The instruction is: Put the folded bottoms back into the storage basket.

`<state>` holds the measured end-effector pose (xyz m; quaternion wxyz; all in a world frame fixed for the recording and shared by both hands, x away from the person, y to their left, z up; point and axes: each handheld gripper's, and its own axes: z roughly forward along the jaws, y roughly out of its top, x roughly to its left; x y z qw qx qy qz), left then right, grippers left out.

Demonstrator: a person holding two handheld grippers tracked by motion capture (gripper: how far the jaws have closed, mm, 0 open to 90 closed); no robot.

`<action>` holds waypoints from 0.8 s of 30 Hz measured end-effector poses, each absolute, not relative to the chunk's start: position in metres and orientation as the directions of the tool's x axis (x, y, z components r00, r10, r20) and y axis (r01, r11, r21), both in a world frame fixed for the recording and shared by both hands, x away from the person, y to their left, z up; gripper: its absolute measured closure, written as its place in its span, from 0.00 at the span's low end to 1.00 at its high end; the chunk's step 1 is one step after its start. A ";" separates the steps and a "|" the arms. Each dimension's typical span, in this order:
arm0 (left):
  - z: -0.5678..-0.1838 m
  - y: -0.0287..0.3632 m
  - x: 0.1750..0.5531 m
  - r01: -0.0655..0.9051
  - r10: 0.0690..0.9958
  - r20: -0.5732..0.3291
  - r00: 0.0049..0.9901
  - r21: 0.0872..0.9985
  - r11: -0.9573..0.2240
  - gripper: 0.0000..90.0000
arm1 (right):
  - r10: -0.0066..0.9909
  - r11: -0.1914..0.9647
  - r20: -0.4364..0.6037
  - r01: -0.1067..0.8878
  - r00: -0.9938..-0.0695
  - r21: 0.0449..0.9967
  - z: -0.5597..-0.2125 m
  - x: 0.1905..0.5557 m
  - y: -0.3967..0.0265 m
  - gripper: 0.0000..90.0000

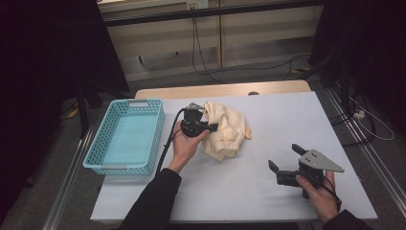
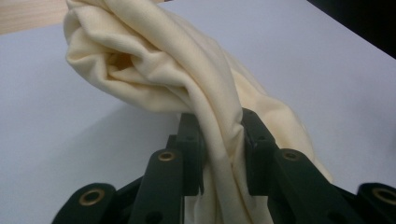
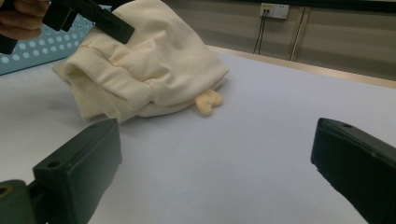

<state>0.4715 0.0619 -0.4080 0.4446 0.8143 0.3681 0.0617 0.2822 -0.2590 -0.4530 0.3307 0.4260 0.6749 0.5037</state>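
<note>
A cream garment (image 1: 225, 128) lies bunched near the middle of the white table (image 1: 282, 124). My left gripper (image 1: 210, 127) is shut on a fold of it at its left side, and part of the cloth is lifted. In the left gripper view the cream cloth (image 2: 154, 65) runs pinched between the two black jaws of the left gripper (image 2: 219, 154). My right gripper (image 1: 283, 157) stands open at the front right, well apart from the garment. Its view shows the garment (image 3: 154, 60), ribbed cuff towards me, beyond the open right gripper (image 3: 215, 158), with the left gripper's jaw (image 3: 100, 21) on top of the cloth.
A light blue plastic basket (image 1: 125, 136) sits at the table's left edge, beside my left hand. Bare table surface lies between the garment and my right gripper. A wooden strip (image 1: 225, 90) borders the far edge, with cables on the floor beyond.
</note>
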 end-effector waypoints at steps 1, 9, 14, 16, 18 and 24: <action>-0.408 0.062 0.471 0.545 0.654 -0.227 0.721 0.769 -0.334 0.81 | 0.909 0.128 -0.016 0.242 -0.417 0.962 -0.453 0.282 -0.259 0.02; -0.399 0.069 0.469 0.527 0.655 -0.205 0.728 0.778 -0.342 0.81 | 0.909 0.129 -0.016 0.243 -0.417 0.961 -0.453 0.282 -0.259 0.02; -0.395 0.073 0.467 0.523 0.660 -0.190 0.727 0.776 -0.352 0.81 | 0.910 0.128 -0.016 0.244 -0.415 0.961 -0.453 0.282 -0.259 0.01; -0.393 0.076 0.468 0.525 0.662 -0.192 0.725 0.775 -0.351 0.81 | 0.909 0.128 -0.016 0.244 -0.416 0.961 -0.453 0.283 -0.259 0.02; -0.392 0.078 0.468 0.522 0.661 -0.186 0.727 0.775 -0.357 0.81 | 0.909 0.128 -0.015 0.245 -0.416 0.961 -0.453 0.283 -0.259 0.01; -0.386 0.084 0.464 0.513 0.658 -0.190 0.728 0.788 -0.340 0.81 | 0.910 0.127 -0.014 0.247 -0.413 0.961 -0.453 0.283 -0.259 0.01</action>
